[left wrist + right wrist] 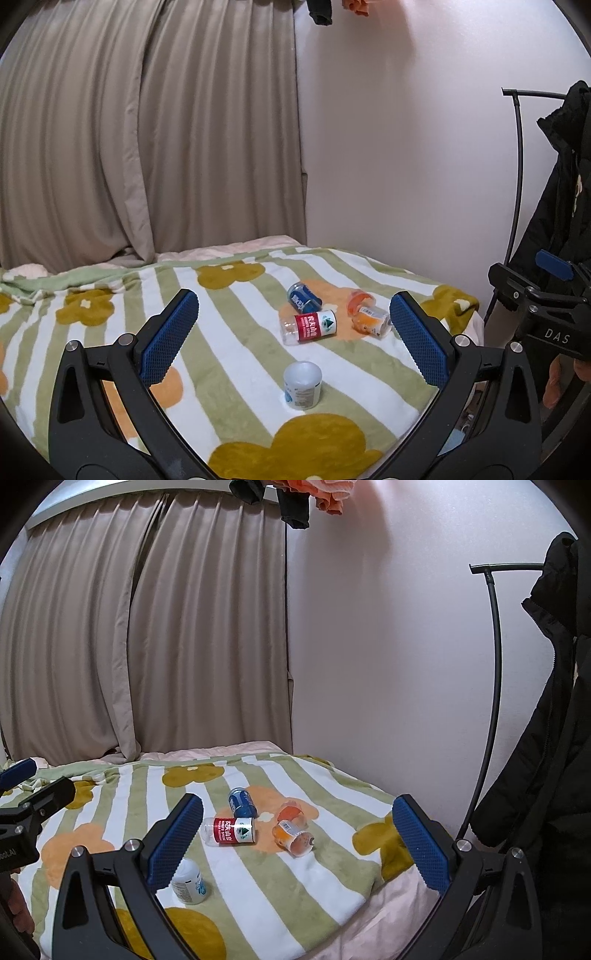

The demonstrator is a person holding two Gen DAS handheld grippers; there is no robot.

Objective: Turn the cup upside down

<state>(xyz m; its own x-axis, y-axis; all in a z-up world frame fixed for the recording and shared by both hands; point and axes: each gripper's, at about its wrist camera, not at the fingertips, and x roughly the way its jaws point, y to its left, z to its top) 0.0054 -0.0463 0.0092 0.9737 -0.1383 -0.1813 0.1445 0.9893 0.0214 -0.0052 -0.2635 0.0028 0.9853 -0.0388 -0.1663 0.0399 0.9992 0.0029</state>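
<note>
Several small plastic cups lie on a striped flower blanket (pixel 236 354). A white cup with a pale blue label (pixel 303 384) stands bottom up nearest me; it also shows in the right wrist view (pixel 188 882). A red-labelled cup (pixel 310 326) (pixel 229 830), a blue cup (pixel 303 297) (pixel 241 803) and an orange cup (pixel 369 319) (pixel 293 834) lie on their sides behind it. My left gripper (pixel 295 332) is open and empty above the blanket. My right gripper (pixel 295 842) is open and empty too.
The blanket covers a bed whose right edge (pixel 391 886) drops off near the white wall. Beige curtains (pixel 147 147) hang behind. A black coat (pixel 546 738) hangs on a rack (pixel 495 664) at the right.
</note>
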